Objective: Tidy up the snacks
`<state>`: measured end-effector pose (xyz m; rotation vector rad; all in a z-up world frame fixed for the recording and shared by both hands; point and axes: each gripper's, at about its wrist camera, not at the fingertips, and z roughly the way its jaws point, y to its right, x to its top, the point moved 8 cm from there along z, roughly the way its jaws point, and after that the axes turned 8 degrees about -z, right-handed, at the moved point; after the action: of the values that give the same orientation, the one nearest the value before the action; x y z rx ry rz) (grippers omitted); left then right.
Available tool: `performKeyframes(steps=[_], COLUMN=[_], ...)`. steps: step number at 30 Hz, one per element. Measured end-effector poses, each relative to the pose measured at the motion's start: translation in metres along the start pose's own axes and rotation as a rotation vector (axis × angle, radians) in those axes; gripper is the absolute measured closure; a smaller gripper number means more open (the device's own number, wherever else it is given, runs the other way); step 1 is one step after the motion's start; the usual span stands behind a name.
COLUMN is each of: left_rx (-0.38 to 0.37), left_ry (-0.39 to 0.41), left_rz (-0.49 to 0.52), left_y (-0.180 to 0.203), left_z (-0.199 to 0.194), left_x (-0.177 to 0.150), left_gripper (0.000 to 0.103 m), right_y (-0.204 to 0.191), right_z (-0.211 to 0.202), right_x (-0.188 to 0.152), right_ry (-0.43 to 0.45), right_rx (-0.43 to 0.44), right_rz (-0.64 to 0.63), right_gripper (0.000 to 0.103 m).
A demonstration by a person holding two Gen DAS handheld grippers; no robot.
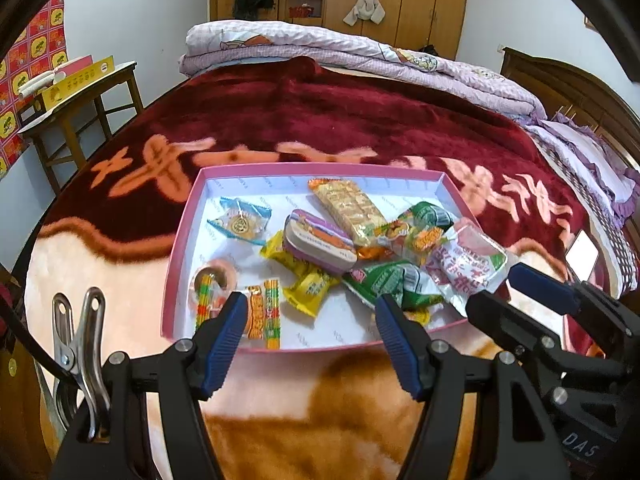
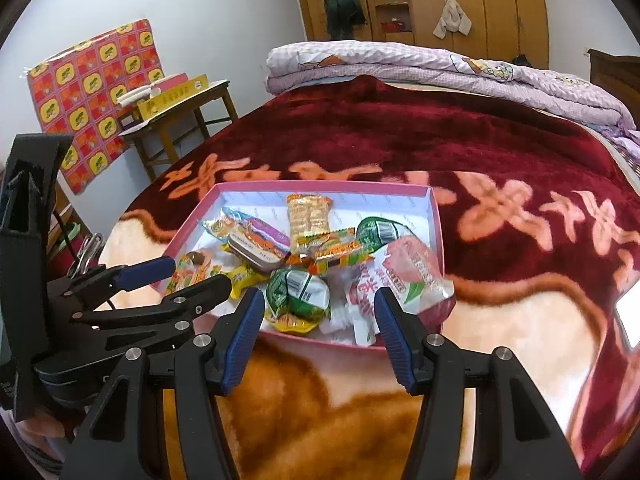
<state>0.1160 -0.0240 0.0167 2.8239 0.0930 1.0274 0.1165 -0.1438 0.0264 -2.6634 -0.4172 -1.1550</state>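
Observation:
A shallow pink box [image 1: 320, 168] with a white floor lies on the bed blanket and holds several wrapped snacks. Among them are a long orange cracker pack [image 1: 348, 208], a purple pack [image 1: 320, 242], a yellow packet [image 1: 308, 280], a green packet [image 1: 394, 284] and a pink-and-white pouch [image 1: 468, 260]. My left gripper [image 1: 312, 316] hangs open over the box's near edge, with nothing between its blue pads. My right gripper [image 2: 319, 304] is also open, just in front of the green packet [image 2: 298, 292] and the pouch [image 2: 400, 276]. Each gripper shows in the other's view: right gripper [image 1: 512, 292], left gripper [image 2: 192, 278].
The dark red and cream blanket [image 1: 360, 120] covers the bed. A folded lilac quilt [image 1: 340, 48] lies at the far end. A wooden stool [image 1: 80, 92] with a yellow box stands left of the bed. A phone [image 1: 582, 254] lies to the right. Wardrobes line the back wall.

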Motion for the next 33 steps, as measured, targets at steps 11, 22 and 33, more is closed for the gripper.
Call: performKeyframes(steps=[11,22,33], left_rx=[0.032,0.035,0.056], left_ry=[-0.008,-0.013,-0.021], left_rz=[0.001,-0.003,-0.006], left_y=[-0.006,-0.008,-0.011], left_z=[-0.001,-0.001,-0.002], left_x=[-0.014,-0.016,-0.021], left_gripper=[0.033,0.033,0.034], right_y=[-0.005,-0.007,-0.009], right_z=[0.001,0.0,0.001], right_x=[-0.015,-0.017,-0.021], right_ry=[-0.018,-0.022,-0.027], right_rx=[0.018,0.02,0.017], right_rz=[0.036,0.041,0.044], right_gripper=[0.044,0.044,0.044])
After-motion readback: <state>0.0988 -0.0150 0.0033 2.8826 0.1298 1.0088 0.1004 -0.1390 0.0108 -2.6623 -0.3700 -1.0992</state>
